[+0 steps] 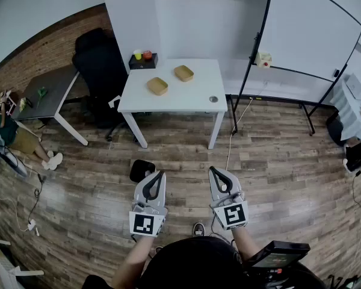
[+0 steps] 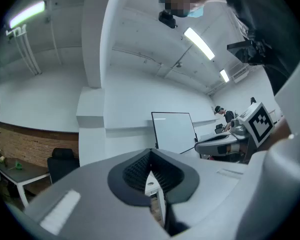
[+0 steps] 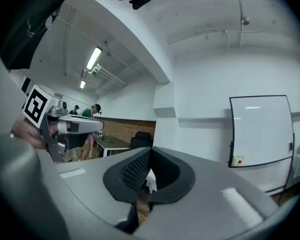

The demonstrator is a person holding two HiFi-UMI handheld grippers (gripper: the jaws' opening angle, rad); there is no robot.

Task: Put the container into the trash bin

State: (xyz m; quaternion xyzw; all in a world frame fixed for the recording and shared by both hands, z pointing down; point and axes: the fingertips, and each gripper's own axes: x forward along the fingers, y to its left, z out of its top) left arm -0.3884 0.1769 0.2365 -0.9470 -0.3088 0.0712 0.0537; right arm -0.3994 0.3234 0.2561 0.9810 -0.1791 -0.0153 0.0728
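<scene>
Tan container (image 1: 157, 86) and second container (image 1: 183, 73) on white table (image 1: 186, 101), left gripper (image 1: 159, 174) and right gripper (image 1: 214, 171) well short of table, both jaws pressed together, empty.

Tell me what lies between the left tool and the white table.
Head view: a small black bin just ahead of the left tool, then bare wood floor.
</scene>
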